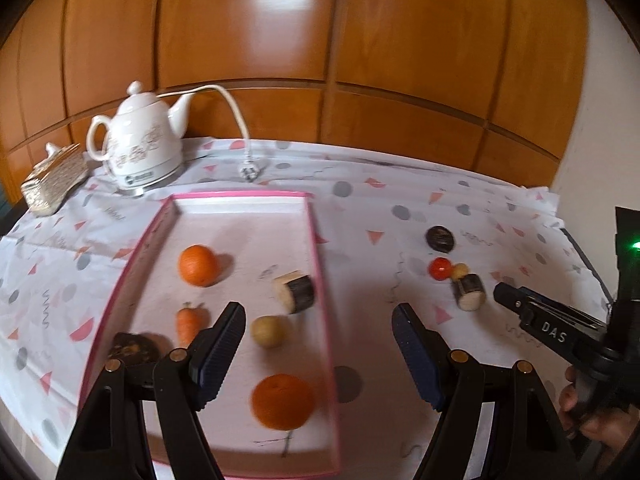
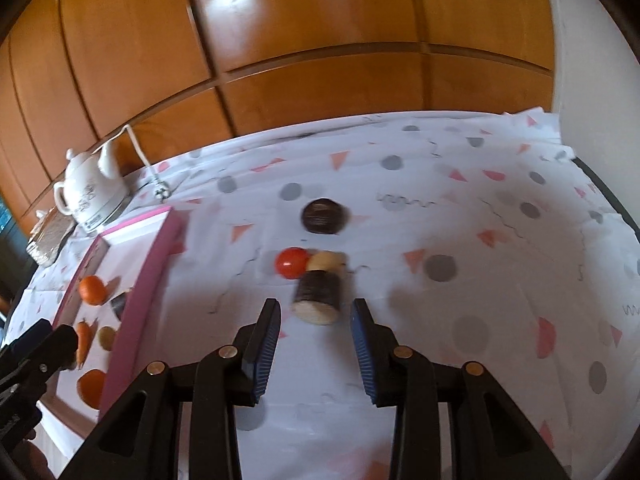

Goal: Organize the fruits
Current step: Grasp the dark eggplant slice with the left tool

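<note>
Tabletop is wearing a white cloth with pink triangles and grey dots; orange wood panelling is backing it, a white teapot standing at the rear. Pink-rimmed tray is holding two oranges, carrot, potato and a dark-skinned slice. Left gripper fingers are gaping wide, empty, over the tray. Right gripper fingers are standing partly open, empty, just short of another slice. Fruit is blurring; tray's near end is cut off.

Both claws agape, empty
</note>
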`<state>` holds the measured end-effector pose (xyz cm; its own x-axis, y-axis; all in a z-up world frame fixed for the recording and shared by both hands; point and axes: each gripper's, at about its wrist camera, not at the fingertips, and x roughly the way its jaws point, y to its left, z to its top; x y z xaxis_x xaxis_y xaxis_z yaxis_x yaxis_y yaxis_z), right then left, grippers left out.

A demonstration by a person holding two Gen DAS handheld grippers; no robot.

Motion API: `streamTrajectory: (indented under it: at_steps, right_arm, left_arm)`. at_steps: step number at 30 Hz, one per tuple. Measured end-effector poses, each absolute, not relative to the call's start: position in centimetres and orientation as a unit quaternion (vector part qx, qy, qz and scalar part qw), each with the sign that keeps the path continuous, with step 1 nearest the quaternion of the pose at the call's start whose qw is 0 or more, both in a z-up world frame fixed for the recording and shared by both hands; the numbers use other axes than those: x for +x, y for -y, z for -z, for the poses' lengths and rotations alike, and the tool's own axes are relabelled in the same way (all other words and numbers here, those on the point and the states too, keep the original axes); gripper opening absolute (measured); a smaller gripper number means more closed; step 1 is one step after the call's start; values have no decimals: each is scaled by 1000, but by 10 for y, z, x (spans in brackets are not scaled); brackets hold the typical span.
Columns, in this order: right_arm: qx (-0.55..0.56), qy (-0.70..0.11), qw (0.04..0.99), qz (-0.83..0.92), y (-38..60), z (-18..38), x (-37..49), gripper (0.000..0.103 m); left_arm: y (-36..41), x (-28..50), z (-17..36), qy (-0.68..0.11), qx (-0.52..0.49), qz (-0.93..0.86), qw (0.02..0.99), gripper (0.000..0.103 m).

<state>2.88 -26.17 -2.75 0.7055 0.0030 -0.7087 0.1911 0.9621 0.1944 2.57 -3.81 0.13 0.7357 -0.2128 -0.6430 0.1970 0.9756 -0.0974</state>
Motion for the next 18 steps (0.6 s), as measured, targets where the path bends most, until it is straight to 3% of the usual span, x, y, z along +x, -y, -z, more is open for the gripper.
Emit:
streamTrajectory:
  at_steps: [12,18]
  right_arm:
    - [146,-380,908,99,288,33,22,36]
    - [160,-379,905,106,299,33,20,36]
  left_arm:
    - [91,47,10,-379,-9,197,904,76]
    - [120,64,21,-397,-2,236,887,67]
